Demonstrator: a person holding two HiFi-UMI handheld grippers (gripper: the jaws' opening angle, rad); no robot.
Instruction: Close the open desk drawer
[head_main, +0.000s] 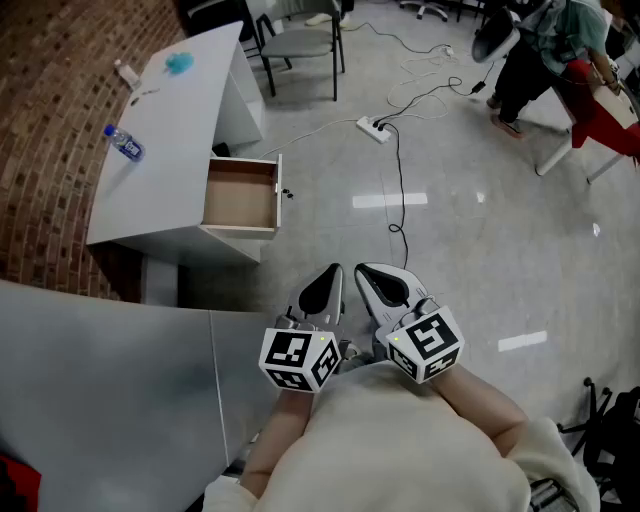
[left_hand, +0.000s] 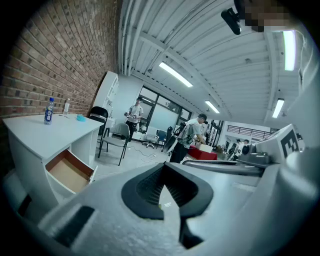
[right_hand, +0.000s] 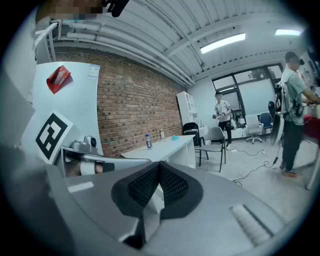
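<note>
A white desk (head_main: 170, 150) stands against the brick wall, and its drawer (head_main: 241, 195) is pulled out, showing a bare brown bottom. The same drawer (left_hand: 69, 171) hangs open at the lower left of the left gripper view. My left gripper (head_main: 324, 285) and right gripper (head_main: 385, 283) float side by side over the floor, well short of the drawer. Both are shut with nothing between the pads, as the left gripper (left_hand: 163, 192) and right gripper (right_hand: 157, 190) show in their own views.
A water bottle (head_main: 124, 143), a small bottle (head_main: 127, 74) and a blue object (head_main: 179, 63) lie on the desk. A power strip (head_main: 373, 128) with cables crosses the floor. A grey chair (head_main: 300, 40) stands behind the desk, a person (head_main: 545, 45) at the far right, a white panel (head_main: 110, 390) at near left.
</note>
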